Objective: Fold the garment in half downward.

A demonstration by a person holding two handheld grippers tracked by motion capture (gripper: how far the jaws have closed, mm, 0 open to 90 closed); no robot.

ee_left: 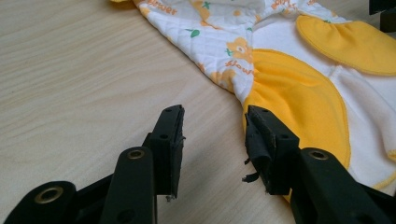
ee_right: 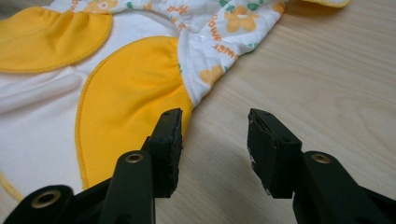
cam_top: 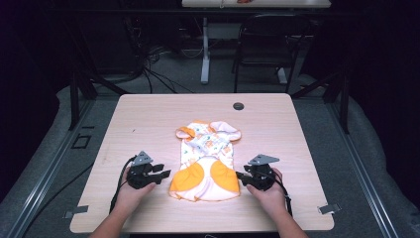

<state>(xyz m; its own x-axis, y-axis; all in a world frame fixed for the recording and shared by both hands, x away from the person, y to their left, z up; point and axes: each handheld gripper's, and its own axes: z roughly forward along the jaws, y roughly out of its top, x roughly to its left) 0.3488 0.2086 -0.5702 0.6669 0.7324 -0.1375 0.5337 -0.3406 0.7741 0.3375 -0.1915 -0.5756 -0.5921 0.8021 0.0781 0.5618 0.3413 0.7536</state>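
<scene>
high view: the baby garment (cam_top: pixel 205 161) lies flat on the table (cam_top: pixel 148 124). left gripper (cam_top: pixel 163 174) and right gripper (cam_top: pixel 241 176) flank its bottom edge, jaws spread, pinching nothing.

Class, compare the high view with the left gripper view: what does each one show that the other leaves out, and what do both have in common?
High view alone: the whole wooden table with a dark round cap, a black chair behind it, and both hands, the left gripper and right gripper flanking the garment.

Left gripper view alone: the frayed pads on its open jaws, and the orange lettering and flower print up close.

Both: the baby garment with its yellow-orange patches, lying flat and ungripped on the table.
</scene>
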